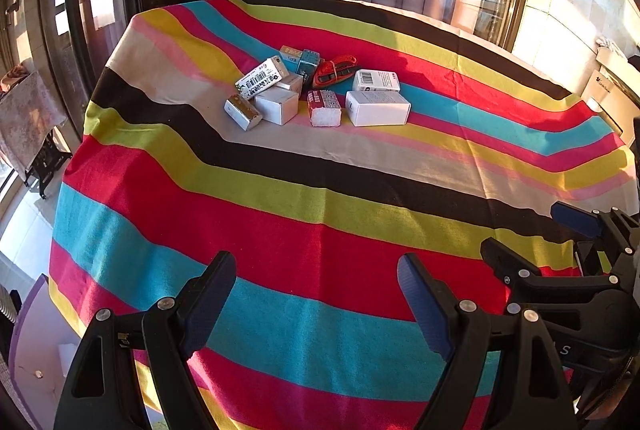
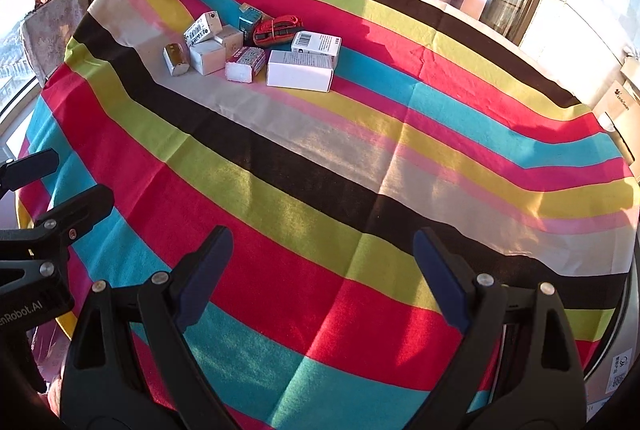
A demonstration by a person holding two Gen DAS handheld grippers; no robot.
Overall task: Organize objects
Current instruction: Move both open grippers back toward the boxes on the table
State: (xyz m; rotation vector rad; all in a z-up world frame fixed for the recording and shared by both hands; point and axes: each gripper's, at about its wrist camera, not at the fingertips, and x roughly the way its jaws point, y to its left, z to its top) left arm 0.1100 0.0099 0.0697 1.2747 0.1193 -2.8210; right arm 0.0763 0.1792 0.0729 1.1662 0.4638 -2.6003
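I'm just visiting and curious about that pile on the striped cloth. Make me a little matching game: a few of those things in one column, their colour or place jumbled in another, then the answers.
Things:
1. strap bundle
2. biggest box
3. tissue pack
4. foil-wrapped box

Descriptions:
A. plain white, at the right front of the pile
B. orange-red, at the back
C. shiny silver, at the left end
D. red-patterned top with a white end, in the middle front

Pairs: 1-B, 2-A, 3-D, 4-C
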